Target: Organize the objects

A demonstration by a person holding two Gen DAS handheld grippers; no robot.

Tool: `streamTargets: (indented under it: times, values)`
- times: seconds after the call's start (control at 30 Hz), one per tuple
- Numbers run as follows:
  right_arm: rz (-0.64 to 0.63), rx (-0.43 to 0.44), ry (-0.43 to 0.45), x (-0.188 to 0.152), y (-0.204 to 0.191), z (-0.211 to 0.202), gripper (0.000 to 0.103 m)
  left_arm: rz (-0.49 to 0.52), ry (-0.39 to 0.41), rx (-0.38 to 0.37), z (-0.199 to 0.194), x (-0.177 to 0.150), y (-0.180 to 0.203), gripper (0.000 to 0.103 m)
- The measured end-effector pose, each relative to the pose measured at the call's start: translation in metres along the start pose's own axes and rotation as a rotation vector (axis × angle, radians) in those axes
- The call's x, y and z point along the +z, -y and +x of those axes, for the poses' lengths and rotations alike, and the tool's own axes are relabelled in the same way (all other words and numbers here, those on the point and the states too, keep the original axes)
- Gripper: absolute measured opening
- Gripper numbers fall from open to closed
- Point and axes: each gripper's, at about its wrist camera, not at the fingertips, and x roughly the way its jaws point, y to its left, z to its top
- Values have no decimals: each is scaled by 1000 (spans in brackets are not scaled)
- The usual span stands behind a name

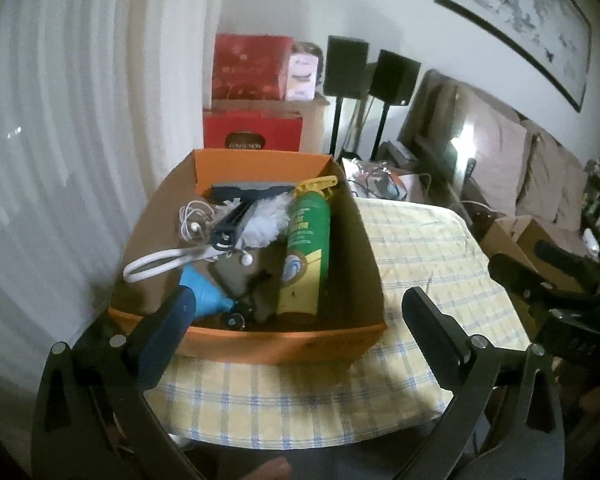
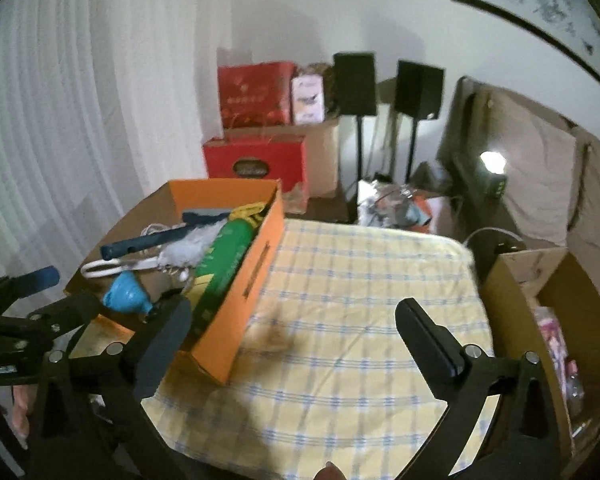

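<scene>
Grippers angle downward over the checked tablecloth [image 2: 360, 280]: left gripper [image 1: 292, 316] and right gripper [image 2: 296, 332] both spread wide, nothing between their fingers. Just beyond sits one orange box [image 1: 260, 344] holding one green spray can [image 1: 306, 248], one pair of white-handled scissors [image 1: 156, 264], one blue funnel [image 1: 206, 294] and one feather duster [image 1: 268, 220]. Farther back stand two black speakers [image 1: 346, 66].

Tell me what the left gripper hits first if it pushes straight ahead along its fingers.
Most likely the orange box: its near wall sits between the open fingers of the left gripper, just ahead. Depth is uncertain, so it could clear the rim and meet the green spray can inside.
</scene>
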Motion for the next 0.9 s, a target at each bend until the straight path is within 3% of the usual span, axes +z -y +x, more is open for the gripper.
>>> streamTargets:
  times: [0.13, 0.43, 0.9]
  values:
    - [25, -22, 9, -9, 5, -17, 103, -13, 5, -28, -12, -5, 5, 103]
    - [14, -102, 6, -37, 8, -45, 103, 6, 6, -11, -30, -16, 18, 103]
    - [56, -121, 4, -51, 18, -57, 103, 17, -29, 13, -27, -33, 28, 103]
